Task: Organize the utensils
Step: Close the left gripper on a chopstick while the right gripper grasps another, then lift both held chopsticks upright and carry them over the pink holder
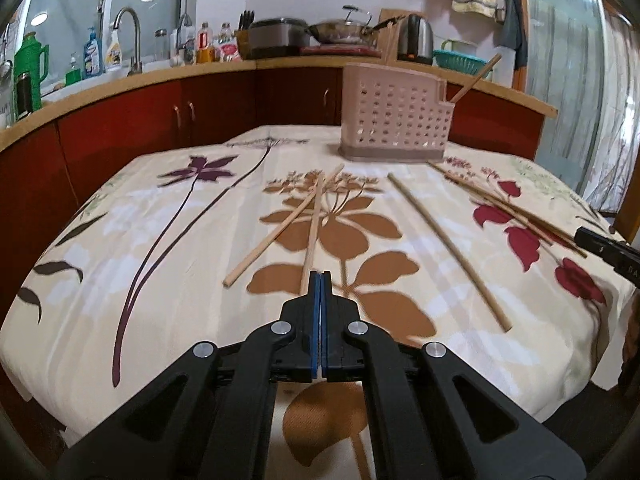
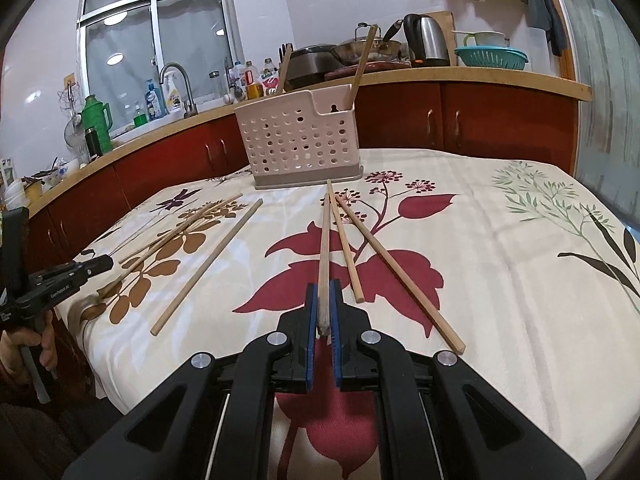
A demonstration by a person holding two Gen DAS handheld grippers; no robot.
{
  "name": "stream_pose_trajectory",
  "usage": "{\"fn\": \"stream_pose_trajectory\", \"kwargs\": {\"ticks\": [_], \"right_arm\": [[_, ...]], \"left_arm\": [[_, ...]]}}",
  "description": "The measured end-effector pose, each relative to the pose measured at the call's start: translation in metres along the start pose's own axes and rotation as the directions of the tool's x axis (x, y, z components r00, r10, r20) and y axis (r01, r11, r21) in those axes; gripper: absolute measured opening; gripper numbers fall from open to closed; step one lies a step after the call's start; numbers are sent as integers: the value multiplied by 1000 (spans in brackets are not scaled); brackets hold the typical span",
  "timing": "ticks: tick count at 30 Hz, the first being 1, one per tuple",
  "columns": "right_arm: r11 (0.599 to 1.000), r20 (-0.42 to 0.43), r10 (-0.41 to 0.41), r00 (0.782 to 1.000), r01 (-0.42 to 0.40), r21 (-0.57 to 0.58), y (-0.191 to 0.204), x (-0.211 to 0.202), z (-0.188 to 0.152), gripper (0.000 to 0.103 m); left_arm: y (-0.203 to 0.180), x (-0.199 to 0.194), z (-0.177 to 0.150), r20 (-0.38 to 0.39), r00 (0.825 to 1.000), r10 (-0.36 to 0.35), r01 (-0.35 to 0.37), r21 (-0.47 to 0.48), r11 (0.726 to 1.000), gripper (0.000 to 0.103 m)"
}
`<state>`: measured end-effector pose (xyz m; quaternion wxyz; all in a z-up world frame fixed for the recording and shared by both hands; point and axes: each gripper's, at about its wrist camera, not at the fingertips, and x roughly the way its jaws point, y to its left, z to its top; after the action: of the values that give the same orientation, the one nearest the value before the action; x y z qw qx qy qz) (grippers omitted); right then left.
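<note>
Chopstick (image 2: 325, 256) is light, stiff, slippery wood; right tongs (image 2: 324, 304) clamp its near end, left tongs (image 1: 320, 280) closed, empty.

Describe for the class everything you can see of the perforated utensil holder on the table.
The utensil holder is a pale pink plastic box with rows of round holes in its walls and a darker greyish base. Its top edge steps down to a lower section on one side. It stands upright on the floral tablecloth, at the far end near the red cabinets. Two wooden chopsticks lean inside it, sticking out above the rim. Neither gripper touches it; loose chopsticks lie in front.
</note>
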<state>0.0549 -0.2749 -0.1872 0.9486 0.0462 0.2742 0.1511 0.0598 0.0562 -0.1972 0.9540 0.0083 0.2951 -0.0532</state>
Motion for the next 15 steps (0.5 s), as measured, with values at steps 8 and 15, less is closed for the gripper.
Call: {"fn": "stream_pose_trajectory", "kwargs": {"ticks": [8, 15], "right_arm": [[1000, -5, 6, 1000, -6, -4, 0, 1, 0, 7], [1000, -5, 8, 1000, -8, -3, 1, 1, 0, 7]], "left_arm": [[7, 9, -13, -100, 994, 45, -46, -9, 999, 28], [9, 3, -19, -110, 993, 45, -46, -6, 999, 33]]}}
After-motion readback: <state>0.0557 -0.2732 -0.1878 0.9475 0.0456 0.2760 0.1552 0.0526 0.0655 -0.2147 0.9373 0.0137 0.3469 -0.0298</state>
